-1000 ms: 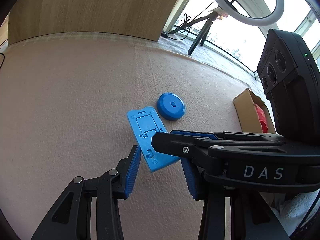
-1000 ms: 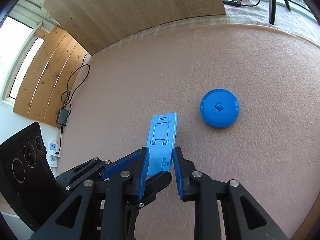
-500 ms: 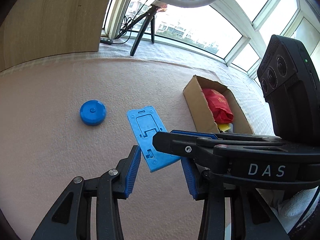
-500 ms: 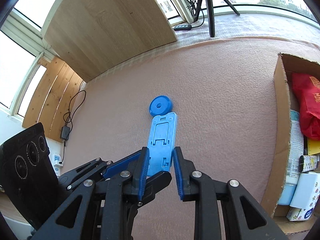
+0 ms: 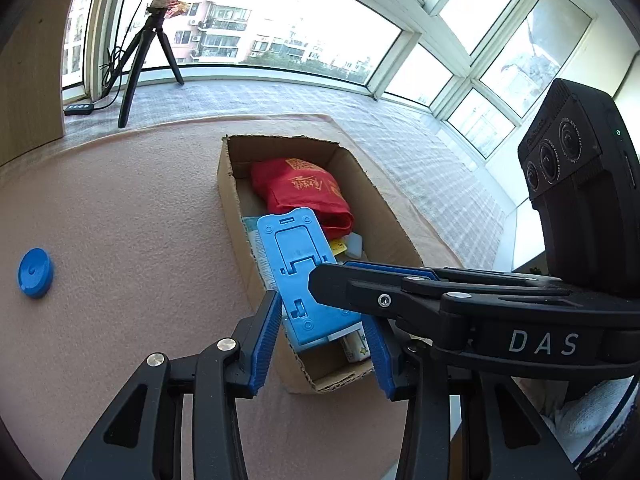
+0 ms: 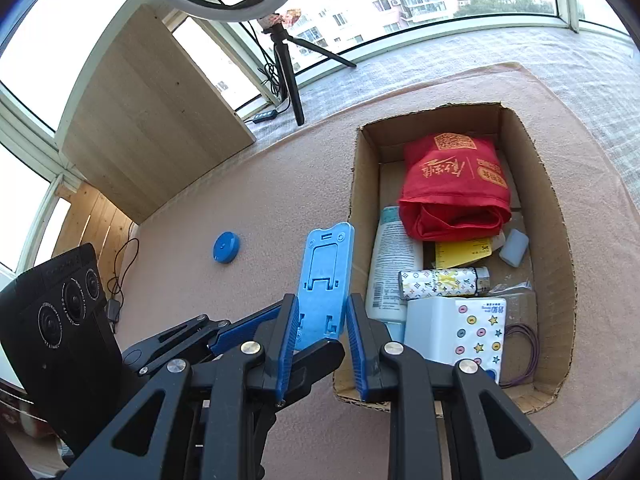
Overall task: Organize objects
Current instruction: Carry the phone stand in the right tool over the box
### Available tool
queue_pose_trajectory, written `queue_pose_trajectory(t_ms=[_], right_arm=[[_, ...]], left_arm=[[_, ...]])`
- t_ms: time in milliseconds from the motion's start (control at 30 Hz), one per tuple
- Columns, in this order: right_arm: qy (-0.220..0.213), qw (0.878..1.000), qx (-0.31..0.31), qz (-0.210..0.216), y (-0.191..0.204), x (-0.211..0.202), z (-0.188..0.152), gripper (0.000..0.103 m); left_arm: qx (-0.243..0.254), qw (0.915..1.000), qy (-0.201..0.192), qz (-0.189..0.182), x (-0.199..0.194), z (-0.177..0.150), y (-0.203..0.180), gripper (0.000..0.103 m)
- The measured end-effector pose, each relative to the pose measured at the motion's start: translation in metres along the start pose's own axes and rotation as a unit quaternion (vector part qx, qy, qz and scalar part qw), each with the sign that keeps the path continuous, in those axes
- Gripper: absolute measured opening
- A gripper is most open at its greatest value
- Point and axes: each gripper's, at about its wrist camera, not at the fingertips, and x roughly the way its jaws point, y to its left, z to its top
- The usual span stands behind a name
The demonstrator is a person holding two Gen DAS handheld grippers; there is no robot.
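The blue phone stand (image 6: 326,276) is off the mat, clamped by its lower end in my right gripper (image 6: 322,332). Both blue pads press its long edges, so the jaws are only as far apart as the stand is wide. The stand sticks straight out ahead of the fingers, its ribbed face with the fold-out tab turned up toward the camera.

My left gripper (image 5: 322,312) reaches in from the left side and also straddles the stand's lower end, with its jaws set wider. Its left pad looks to be against the stand's edge, but I cannot tell whether it actually grips.

Just to the right of the right gripper's fingers is the open cardboard box (image 6: 536,184), its near-left wall under the stand's right edge. Inside, the white bottle (image 6: 394,264) lies closest to the stand, then the patterned tube (image 6: 440,282) and the tissue pack (image 6: 456,328), with the red bag (image 6: 452,184) at the far end.

Ahead and to the left of the fingers, the blue round disc (image 6: 226,247) lies alone on the pink mat (image 6: 260,200), well apart from the box.
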Motion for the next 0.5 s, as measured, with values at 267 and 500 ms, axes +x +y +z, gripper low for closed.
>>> queue_pose_trajectory(t_ms=[267,500], right_arm=[[-0.016,0.999,0.034,-0.018,-0.051,-0.025,-0.001,0.022],[-0.018,0.998,0.05,-0.036,-0.082,-0.031,0.0,0.022]], left_arm=[[0.021,0.9992,0.02,-0.029,0.042,0.009,-0.043,0.045],[0.034,0.998,0.035,-0.041,0.071,0.013,-0.065,0.045]])
